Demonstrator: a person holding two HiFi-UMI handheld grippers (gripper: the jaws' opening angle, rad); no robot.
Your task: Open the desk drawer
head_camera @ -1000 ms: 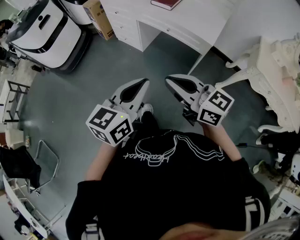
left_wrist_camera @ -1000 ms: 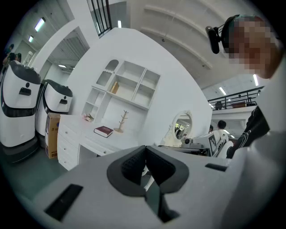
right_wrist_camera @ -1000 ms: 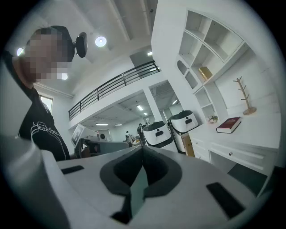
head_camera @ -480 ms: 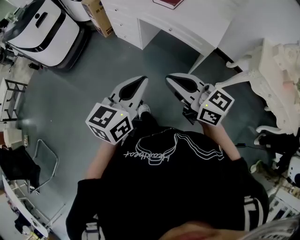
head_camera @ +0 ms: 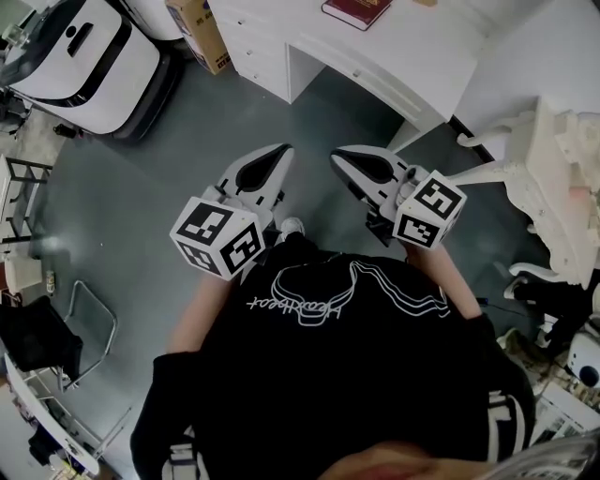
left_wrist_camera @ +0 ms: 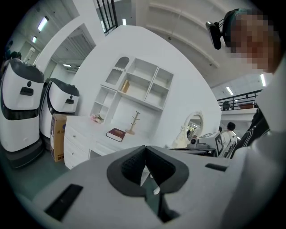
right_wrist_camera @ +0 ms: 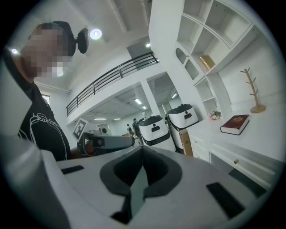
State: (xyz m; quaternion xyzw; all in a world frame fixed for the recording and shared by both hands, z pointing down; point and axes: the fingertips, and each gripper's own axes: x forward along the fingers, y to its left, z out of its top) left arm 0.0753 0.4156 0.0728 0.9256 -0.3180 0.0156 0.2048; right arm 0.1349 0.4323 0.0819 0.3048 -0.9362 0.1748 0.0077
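The white desk (head_camera: 412,42) stands at the top of the head view, with a dark red book (head_camera: 357,9) on it. Its shallow centre drawer (head_camera: 367,80) is closed, and its small knob (right_wrist_camera: 235,162) shows in the right gripper view. A stack of side drawers (head_camera: 255,52) is on the desk's left. My left gripper (head_camera: 283,152) and right gripper (head_camera: 337,157) are held side by side over the grey floor, short of the desk and pointing toward it. Both are shut and empty, their tips meeting in the left gripper view (left_wrist_camera: 145,147) and in the right gripper view (right_wrist_camera: 142,147).
Two white robot bodies (head_camera: 84,56) and a cardboard box (head_camera: 197,28) stand left of the desk. An ornate white piece of furniture (head_camera: 553,159) is on the right. A metal-framed chair (head_camera: 89,319) sits at the lower left. Open shelves (left_wrist_camera: 138,85) hang above the desk.
Both grippers and the person have moved forward toward the desk, which now shows larger and lower in the head view. Both stay shut.
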